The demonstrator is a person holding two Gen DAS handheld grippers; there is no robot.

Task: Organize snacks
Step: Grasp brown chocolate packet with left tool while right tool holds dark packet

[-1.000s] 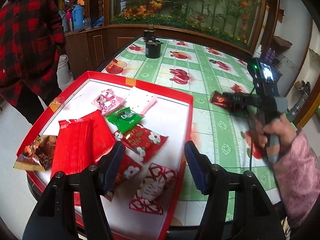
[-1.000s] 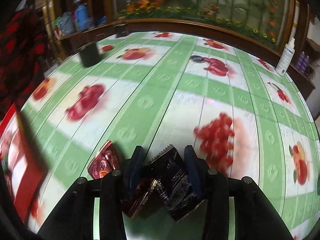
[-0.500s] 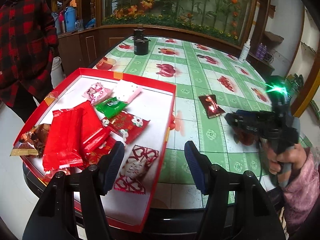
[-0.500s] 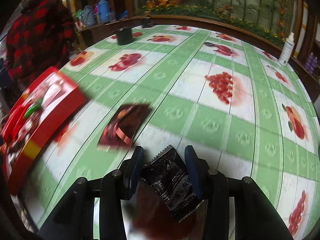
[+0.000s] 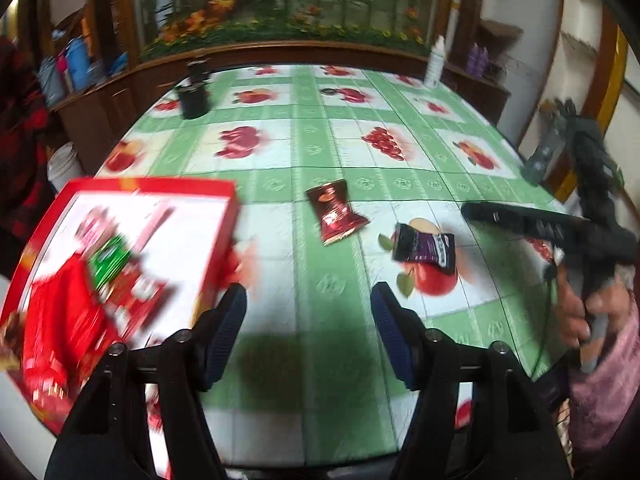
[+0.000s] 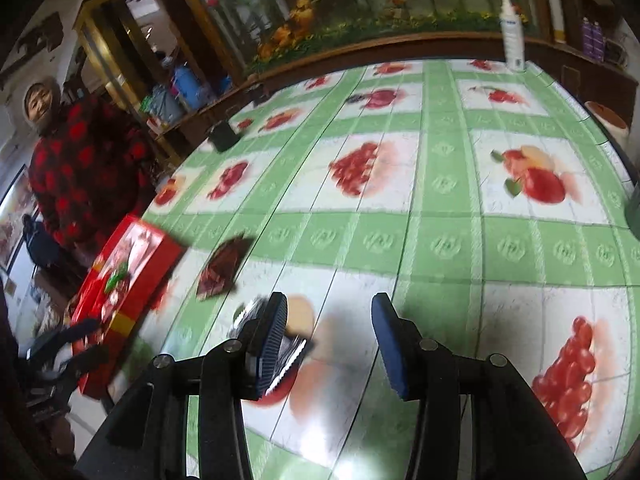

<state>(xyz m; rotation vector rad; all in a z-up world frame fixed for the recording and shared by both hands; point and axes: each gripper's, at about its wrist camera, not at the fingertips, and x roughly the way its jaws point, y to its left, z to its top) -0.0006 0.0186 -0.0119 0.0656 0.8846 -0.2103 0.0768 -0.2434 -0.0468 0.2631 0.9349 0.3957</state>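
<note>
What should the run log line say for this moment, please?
left gripper: open, empty | right gripper: open, empty | dark packet, red packet: on table | red tray: other snacks

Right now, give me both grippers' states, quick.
Left gripper: open, empty, jaws just widened.
Right gripper: open, empty, jaws just widened; the black packet lies on the table, outside them.

Two packets point(image 5: 338, 212) beside tray point(image 5: 224, 240)

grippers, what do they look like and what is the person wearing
Both are black plastic frames with round bolts, each ending in two dark blue ribbed pads: left gripper, right gripper. The hand on the right one's handle shows a fuzzy pink sleeve.
</note>
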